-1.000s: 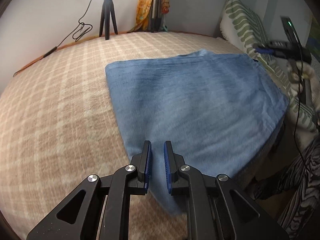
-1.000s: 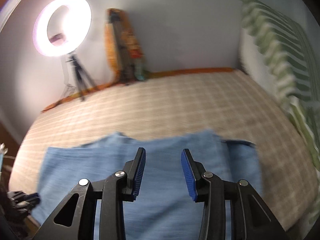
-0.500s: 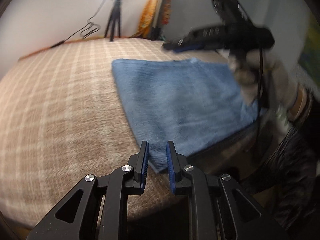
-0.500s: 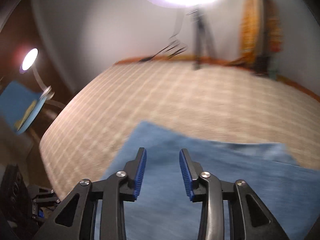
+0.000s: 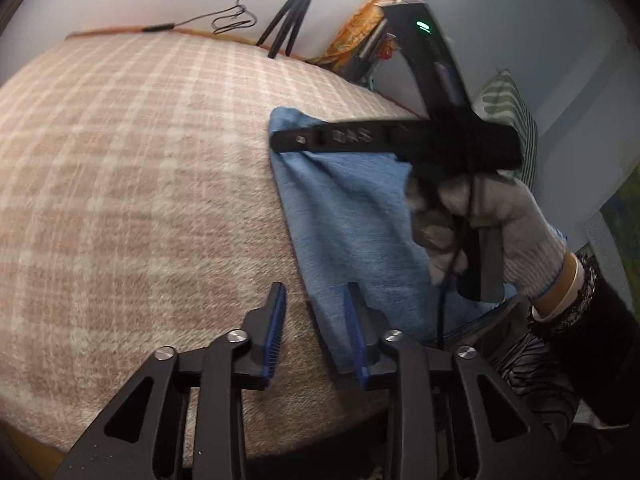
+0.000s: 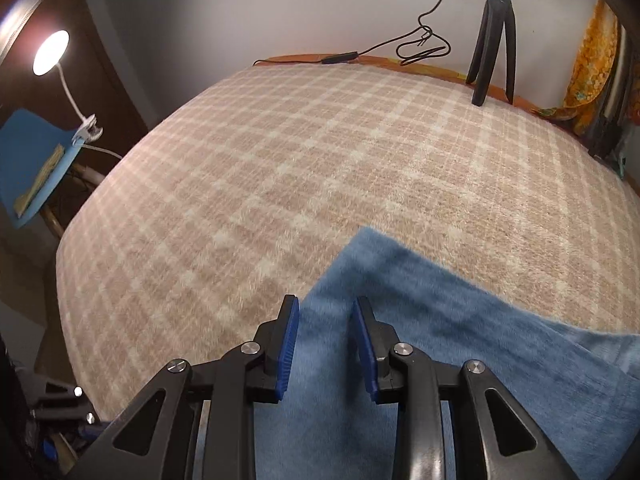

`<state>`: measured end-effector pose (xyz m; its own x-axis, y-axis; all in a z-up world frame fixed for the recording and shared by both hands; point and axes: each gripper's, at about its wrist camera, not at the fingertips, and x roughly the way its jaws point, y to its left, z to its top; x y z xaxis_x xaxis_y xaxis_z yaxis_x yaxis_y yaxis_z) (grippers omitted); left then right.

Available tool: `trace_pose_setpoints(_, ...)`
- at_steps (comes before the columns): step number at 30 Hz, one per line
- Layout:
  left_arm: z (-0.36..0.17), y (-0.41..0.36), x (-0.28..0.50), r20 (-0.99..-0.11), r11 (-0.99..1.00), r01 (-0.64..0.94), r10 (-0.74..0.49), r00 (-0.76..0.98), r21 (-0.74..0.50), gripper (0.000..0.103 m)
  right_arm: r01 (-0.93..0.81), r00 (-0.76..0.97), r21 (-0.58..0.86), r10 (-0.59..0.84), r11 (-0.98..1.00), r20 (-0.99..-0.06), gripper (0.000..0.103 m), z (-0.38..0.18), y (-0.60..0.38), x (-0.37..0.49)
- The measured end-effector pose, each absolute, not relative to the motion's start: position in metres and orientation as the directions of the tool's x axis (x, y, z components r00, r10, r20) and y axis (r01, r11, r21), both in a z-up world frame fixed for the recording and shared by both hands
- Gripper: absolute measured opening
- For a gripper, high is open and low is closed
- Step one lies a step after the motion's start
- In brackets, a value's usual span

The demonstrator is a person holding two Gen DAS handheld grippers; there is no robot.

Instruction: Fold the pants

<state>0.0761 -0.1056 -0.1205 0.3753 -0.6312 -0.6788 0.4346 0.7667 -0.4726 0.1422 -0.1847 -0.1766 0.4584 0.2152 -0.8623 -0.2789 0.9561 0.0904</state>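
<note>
The blue pants lie folded on the checked blanket. The left gripper has just been opening over the pants' near edge and holds nothing. The right gripper has just been closing a bit over the far corner, empty too. A poor pinch could take only the top layer and spoil the fold. The lamp stand is far from the pants.

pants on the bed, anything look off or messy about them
Nothing stands out. The blue pants lie folded flat on the plaid blanket, near its edge, with no bunching visible.
</note>
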Motion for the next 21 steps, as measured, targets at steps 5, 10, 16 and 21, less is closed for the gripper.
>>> trace_pose_setpoints(5, -0.112, -0.120, 0.072, -0.679, 0.763, 0.476, -0.627, 0.381, -0.437, 0.041, -0.238, 0.452, 0.161, 0.256, 0.958, -0.854, 0.039, -0.174, -0.189, 0.150)
trace_pose_setpoints(10, -0.112, -0.130, 0.069, -0.690, 0.756, 0.502, -0.626, 0.364, -0.421, 0.041, -0.196, 0.436, 0.228, 0.293, 0.954, -0.851, 0.057, -0.168, -0.196, 0.145)
trace_pose_setpoints(16, -0.116, -0.136, 0.072, -0.698, 0.756, 0.501, -0.624, 0.353, -0.422, 0.041, -0.170, 0.415, 0.253, 0.302, 0.952, -0.858, 0.058, -0.163, -0.202, 0.139)
trace_pose_setpoints(21, -0.119, -0.144, 0.077, -0.705, 0.758, 0.501, -0.618, 0.349, -0.417, 0.041, -0.162, 0.383, 0.270, 0.312, 0.949, -0.869, 0.058, -0.166, -0.202, 0.136)
